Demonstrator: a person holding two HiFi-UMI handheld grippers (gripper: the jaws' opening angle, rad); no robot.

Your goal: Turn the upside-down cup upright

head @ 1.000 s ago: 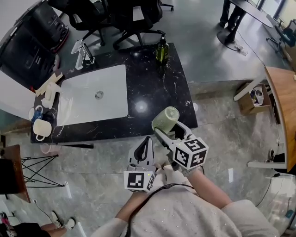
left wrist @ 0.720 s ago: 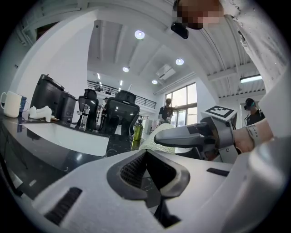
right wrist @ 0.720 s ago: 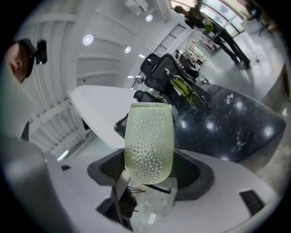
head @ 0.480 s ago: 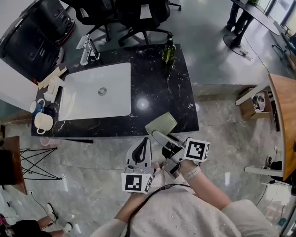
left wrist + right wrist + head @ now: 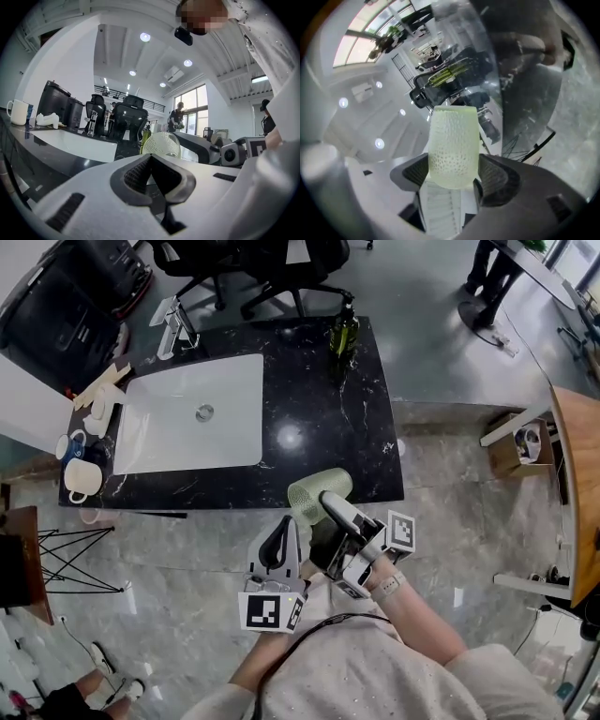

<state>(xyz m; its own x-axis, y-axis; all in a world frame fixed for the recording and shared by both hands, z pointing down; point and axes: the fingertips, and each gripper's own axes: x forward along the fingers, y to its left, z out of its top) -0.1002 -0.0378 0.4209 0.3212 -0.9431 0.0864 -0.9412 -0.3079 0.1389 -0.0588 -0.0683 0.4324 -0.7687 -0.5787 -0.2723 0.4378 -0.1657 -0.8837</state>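
right gripper view: the right gripper [image 5: 453, 174] has its 2 jaws clamped on the pale green dimpled cup [image 5: 453, 140], which juts out ahead of them. just to its left, the left gripper [image 5: 151, 174] has its jaws together, empty. beyond both lies the black counter [image 5: 309, 381].

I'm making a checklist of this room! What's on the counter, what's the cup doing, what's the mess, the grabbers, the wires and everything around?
Surface: black counter with a white sink.
Job's things: green cup held tilted in the air by the counter's front edge, not set down.
Clutter: bottle, tap, mugs, tissues, black machine.
Grippers: left gripper shut, empty; right gripper shut on the cup.
Cables: one dark cord across the person's front.
Surroundings: chairs, box, wooden table, someone standing.
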